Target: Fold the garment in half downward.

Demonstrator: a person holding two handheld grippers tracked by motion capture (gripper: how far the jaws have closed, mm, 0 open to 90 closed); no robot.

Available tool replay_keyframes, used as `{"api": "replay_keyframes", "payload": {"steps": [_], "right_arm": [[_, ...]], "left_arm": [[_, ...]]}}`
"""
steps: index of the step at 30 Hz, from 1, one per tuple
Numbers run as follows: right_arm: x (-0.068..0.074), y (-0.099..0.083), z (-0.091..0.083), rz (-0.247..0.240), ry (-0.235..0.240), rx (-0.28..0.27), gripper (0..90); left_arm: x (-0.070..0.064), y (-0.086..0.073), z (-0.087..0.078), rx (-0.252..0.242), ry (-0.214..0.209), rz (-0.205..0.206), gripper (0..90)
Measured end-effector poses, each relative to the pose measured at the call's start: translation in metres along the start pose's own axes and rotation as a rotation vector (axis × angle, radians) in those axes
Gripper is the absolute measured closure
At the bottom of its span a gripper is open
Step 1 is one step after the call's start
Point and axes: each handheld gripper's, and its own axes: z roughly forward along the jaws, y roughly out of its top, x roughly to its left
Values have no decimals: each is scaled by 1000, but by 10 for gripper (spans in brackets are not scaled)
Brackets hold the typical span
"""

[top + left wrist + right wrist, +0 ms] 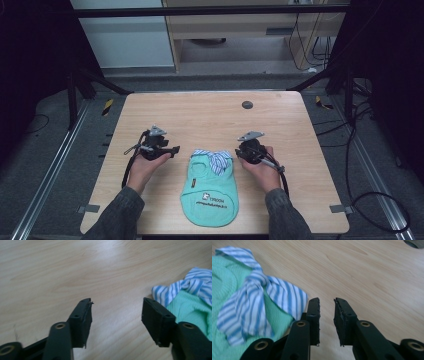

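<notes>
A small mint-green knit pet shirt with a blue-and-white striped collar (pixel 210 187) lies flat on the light wooden table (pixel 210 117), near its front edge, and both hands flank the collar end. The shirt's long axis runs from the rounded hem nearest the person up to the striped collar (pixel 214 159), which sits right between the two tools. The left gripper (pixel 174 150) hangs just left of that collar, jaws spread wide with nothing between them; the right gripper (pixel 239 151) sits just beside the collar's other side, jaws only narrowly parted and also empty. The right one looks the nearer of the two. The right gripper view shows a striped collar flap (pixel 287 298) lying against its jaw tip. The left gripper view (pixel 116 308) shows bare wood between its jaws, the fabric (pixel 192 307) off past one jaw.
</notes>
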Motion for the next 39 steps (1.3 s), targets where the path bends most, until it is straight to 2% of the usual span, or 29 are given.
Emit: {"api": "replay_keyframes", "payload": {"steps": [3, 6, 9, 16, 18, 19, 22, 26, 33, 39], "right_arm": [[3, 12, 9, -3, 32, 9, 785], [7, 20, 14, -12, 50, 12, 797], [10, 25, 19, -19, 58, 25, 796], [12, 28, 27, -21, 73, 74, 686], [10, 28, 29, -11, 74, 87, 651], [9, 27, 30, -5, 75, 94, 637], [9, 26, 32, 5, 78, 117, 610], [12, 27, 31, 3, 88, 124, 583], [14, 27, 32, -2, 108, 148, 562], [17, 28, 35, 0, 118, 173, 537]], "left_arm": [[-8, 13, 10, 19, -30, 29, 499], [-17, 22, 20, 46, -33, 64, 516], [-22, 27, 29, 67, -51, 58, 524], [-36, 29, 43, 106, -78, 70, 490], [-41, 28, 47, 121, -80, 81, 480], [-42, 27, 49, 138, -71, 99, 482], [-44, 24, 53, 152, -74, 93, 503], [-45, 21, 56, 164, -71, 97, 488], [-44, 18, 53, 173, -86, 82, 462], [-45, 18, 54, 220, -89, 86, 440]]}}
